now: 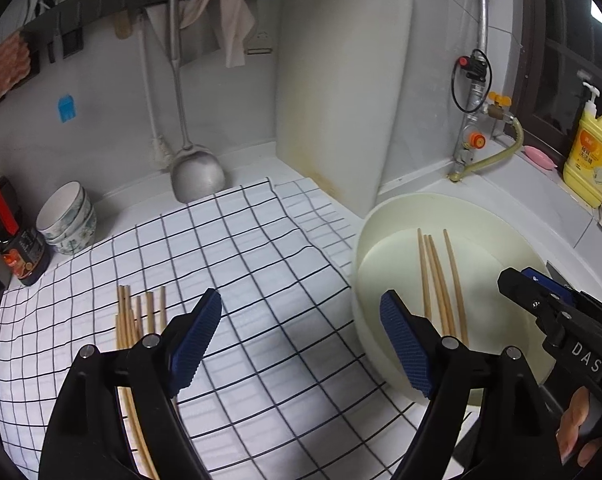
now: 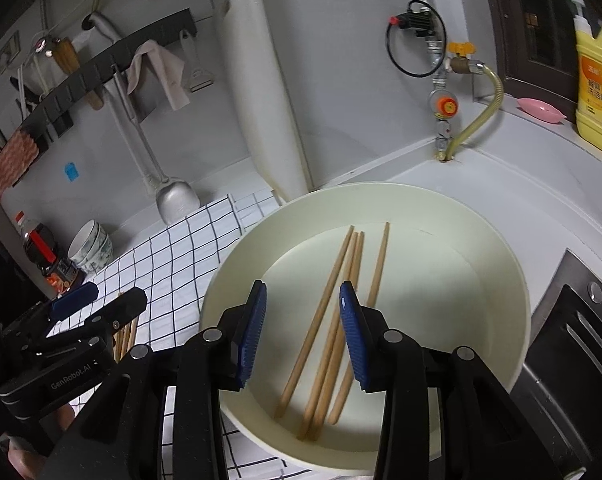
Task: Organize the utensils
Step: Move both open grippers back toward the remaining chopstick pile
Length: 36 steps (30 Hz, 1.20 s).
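Note:
Several wooden chopsticks (image 1: 441,280) (image 2: 315,320) lie loose on the floor of a cream round basin (image 1: 381,208) (image 2: 497,264). More chopsticks (image 1: 151,308) lie side by side on a white checked cloth (image 1: 261,260) to the basin's left. My left gripper (image 1: 301,300) is open over the cloth between that pile and the basin, with nothing between its blue pads. My right gripper (image 2: 304,288) hovers open above the basin, the chopsticks showing below its gap, untouched. Each gripper shows in the other's view: the right one (image 1: 519,274) over the basin's edge, the left one (image 2: 113,298) beside the cloth.
Stacked bowls (image 1: 67,220) and a dark sauce bottle (image 1: 9,232) stand at the cloth's far left. A metal ladle (image 1: 197,176) and a white cutting board (image 1: 341,100) lean on the wall. A gas pipe with valves (image 1: 473,120), yellow detergent bottle (image 1: 591,152) and stove edge (image 2: 573,340) lie right.

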Each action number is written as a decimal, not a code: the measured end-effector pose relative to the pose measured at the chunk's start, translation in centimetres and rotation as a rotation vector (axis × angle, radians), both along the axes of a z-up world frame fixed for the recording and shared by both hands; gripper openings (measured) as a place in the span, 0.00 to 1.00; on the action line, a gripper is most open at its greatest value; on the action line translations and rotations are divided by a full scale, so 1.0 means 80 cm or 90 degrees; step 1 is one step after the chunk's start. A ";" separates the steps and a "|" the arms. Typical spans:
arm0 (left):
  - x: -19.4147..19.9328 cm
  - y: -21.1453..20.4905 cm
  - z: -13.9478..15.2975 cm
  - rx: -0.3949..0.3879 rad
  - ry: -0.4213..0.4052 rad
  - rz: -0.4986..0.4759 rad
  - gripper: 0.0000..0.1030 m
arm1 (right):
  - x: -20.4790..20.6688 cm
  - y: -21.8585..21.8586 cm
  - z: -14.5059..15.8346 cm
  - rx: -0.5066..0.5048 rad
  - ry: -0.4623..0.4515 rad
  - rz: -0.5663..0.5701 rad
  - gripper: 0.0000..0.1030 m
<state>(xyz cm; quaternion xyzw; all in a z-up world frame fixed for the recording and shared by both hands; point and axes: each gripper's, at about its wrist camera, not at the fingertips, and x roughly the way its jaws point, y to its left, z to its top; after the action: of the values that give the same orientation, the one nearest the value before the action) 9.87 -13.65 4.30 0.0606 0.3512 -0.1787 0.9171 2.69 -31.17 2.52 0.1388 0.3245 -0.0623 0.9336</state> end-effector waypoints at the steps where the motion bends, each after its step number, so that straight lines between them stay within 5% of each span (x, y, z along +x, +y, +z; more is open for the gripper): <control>1: 0.000 0.007 0.000 -0.001 -0.001 0.004 0.79 | 0.002 0.005 0.000 -0.004 0.001 0.005 0.37; 36: 0.003 0.228 -0.031 -0.015 0.007 0.107 0.82 | 0.032 0.205 -0.034 -0.057 0.027 0.188 0.42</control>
<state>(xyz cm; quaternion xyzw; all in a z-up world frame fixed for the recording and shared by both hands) 10.11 4.58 1.84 0.0190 0.3577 -0.1054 0.9277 5.27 -14.74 -0.22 0.0463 0.3575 0.0580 0.9309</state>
